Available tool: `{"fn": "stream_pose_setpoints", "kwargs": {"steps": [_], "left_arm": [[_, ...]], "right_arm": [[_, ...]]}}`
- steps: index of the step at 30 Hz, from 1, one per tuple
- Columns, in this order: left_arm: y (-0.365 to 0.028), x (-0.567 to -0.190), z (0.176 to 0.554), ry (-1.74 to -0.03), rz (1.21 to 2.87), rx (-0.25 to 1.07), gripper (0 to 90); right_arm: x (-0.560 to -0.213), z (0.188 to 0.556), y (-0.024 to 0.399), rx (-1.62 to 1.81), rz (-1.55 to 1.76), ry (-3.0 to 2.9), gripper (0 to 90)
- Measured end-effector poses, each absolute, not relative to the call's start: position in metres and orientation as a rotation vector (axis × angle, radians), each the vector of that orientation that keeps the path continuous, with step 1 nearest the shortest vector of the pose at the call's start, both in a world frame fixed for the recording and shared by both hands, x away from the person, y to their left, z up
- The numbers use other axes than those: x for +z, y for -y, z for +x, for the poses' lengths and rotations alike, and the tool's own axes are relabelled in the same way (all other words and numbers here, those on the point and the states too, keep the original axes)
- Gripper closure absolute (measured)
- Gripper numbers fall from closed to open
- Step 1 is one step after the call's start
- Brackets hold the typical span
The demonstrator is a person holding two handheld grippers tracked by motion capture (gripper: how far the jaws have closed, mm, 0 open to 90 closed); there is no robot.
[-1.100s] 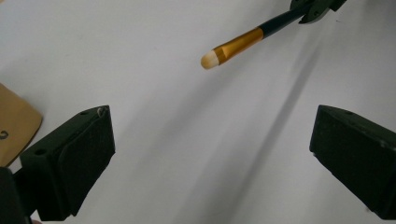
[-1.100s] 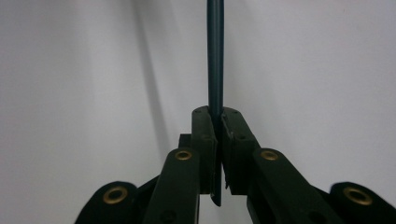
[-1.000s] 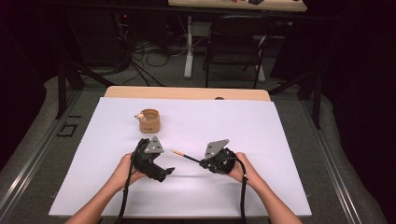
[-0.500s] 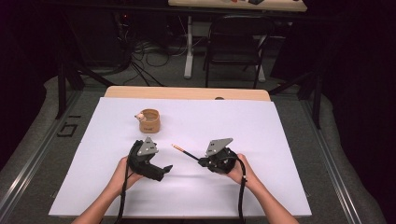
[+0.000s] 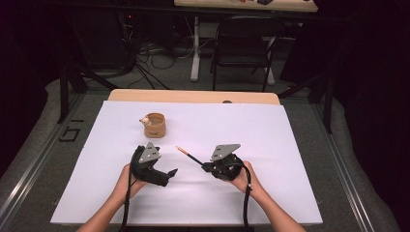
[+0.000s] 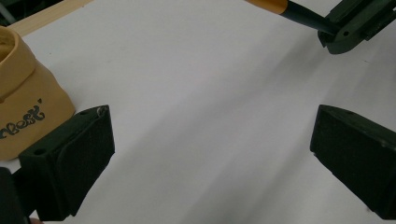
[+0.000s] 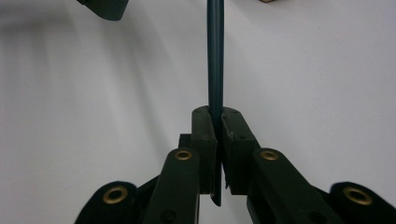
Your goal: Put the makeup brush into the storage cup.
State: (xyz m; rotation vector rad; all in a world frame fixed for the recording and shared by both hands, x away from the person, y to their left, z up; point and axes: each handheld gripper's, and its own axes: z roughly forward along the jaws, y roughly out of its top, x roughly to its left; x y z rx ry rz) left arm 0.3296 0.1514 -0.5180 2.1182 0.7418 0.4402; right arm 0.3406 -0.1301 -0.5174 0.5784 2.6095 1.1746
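White paper is spread over the table (image 5: 270, 125), and both tools are held low over its near half. A dark pencil (image 5: 189, 155) with an orange end is clamped in the closed right tool (image 5: 207, 166), pointing up-left. Just beside it, the left tool (image 5: 170, 173) is held wide open with nothing between its jaws. Farther back, a tan cup (image 5: 155, 125) is set upright.

A white sheet (image 5: 270, 145) covers the wooden worktop (image 5: 193, 96); a small tan cup (image 5: 155, 125) stands on the sheet's far left part
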Motion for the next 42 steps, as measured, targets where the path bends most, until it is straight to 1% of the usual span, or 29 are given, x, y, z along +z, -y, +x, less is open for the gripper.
{"fn": "stream_pose_setpoints", "kwargs": {"steps": [3,24,42], "left_arm": [[-0.153,-0.518,0.33,-0.751,2.083,0.435,0.0],[-0.151,-0.515,0.33,-0.77,2.068,0.454,0.1],[-0.155,-0.512,0.332,-0.773,2.011,0.409,1.1]], "right_arm": [[-0.518,0.341,0.128,1.194,0.594,-2.598,85.1],[-0.518,0.341,0.116,1.287,0.678,-2.538,85.0],[-0.521,0.342,0.101,1.353,0.703,-2.511,85.0]]}}
